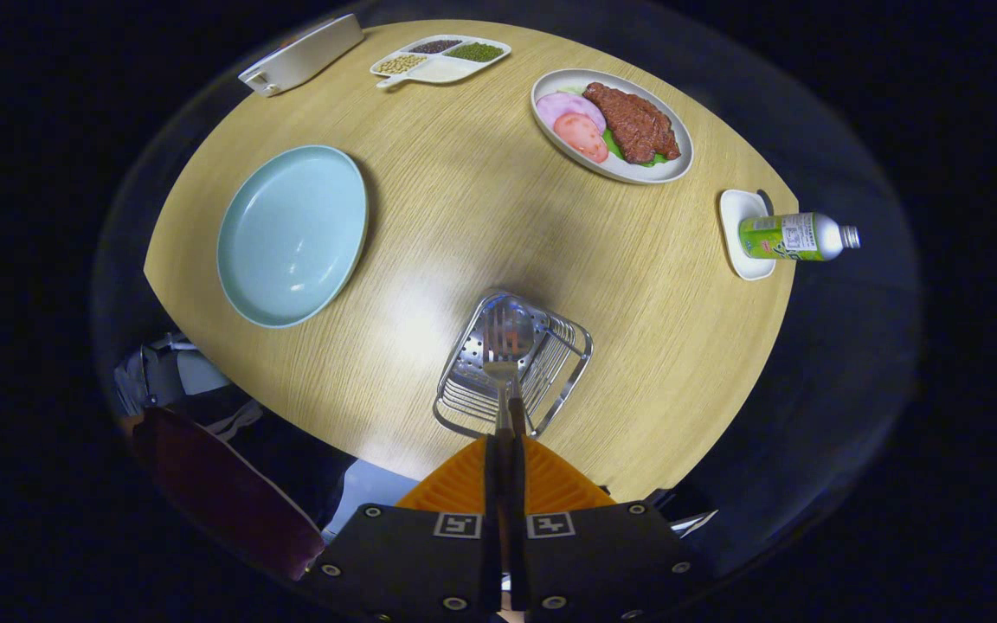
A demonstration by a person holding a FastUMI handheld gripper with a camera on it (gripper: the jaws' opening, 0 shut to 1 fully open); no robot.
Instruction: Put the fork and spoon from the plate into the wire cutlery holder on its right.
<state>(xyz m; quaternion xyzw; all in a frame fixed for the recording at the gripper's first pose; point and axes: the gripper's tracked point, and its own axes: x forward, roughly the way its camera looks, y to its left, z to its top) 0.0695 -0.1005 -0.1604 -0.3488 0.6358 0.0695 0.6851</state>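
Gripper view is looking down over the wooden table (481, 216): the gripper (505, 450) is pinching a handle between nearly closed fingers, probably the spoon (509, 333), its bowl hanging over the wire holder (511, 368). Left of the holder, the blue plate (292, 234) is lying bare.

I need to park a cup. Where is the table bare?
The widest bare patch lies between the blue plate, the steak plate and the wire cutlery holder. The hand-held gripper, shut on a fork, crowds the holder.
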